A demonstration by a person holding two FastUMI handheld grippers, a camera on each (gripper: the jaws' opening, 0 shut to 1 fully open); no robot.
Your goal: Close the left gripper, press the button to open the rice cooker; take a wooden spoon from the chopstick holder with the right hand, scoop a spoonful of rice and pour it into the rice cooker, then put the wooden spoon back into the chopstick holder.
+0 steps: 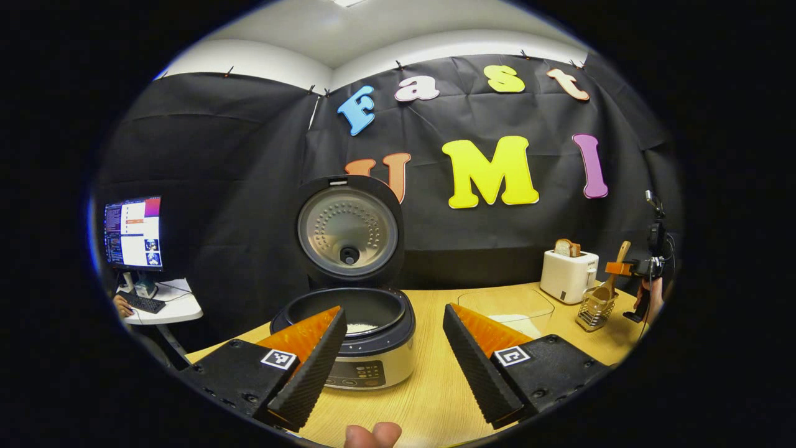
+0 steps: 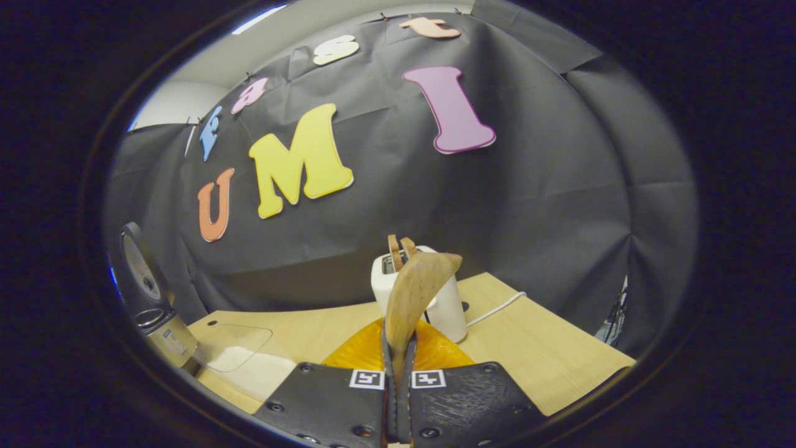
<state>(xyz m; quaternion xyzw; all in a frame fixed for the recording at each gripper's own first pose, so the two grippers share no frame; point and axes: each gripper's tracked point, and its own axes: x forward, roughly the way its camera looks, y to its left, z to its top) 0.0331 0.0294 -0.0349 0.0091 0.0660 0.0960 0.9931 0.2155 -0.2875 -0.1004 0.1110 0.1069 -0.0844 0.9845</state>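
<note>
Fingertips (image 1: 373, 434) of a person's hand show at the bottom edge of the left gripper view, just under the left gripper (image 1: 392, 348), whose fingers stand wide apart and released, holding nothing above the wooden bench (image 1: 429, 398). Between and behind those fingers sits the rice cooker (image 1: 357, 339), its lid (image 1: 348, 231) swung upright and open, with a patch of white rice (image 1: 362, 326) lying in the dark inner pot. To its right rests a clear container (image 1: 510, 308) with rice in it, then a white toaster (image 1: 568, 275) with bread in its slots, and in front of that a wire chopstick holder (image 1: 596, 307). Above the holder the right gripper (image 1: 622, 268) grips the wooden spoon (image 1: 612, 274), whose bowl end is down at the holder's mouth; whether it rests inside I cannot tell. In the right gripper view the fingers are clenched on the spoon's handle, which rises in front of the toaster, with a white cord (image 2: 497, 307) trailing across the bench. Far left, a monitor (image 1: 133, 233) and keyboard (image 1: 143, 303) stand on a small white table (image 1: 180, 310).
</note>
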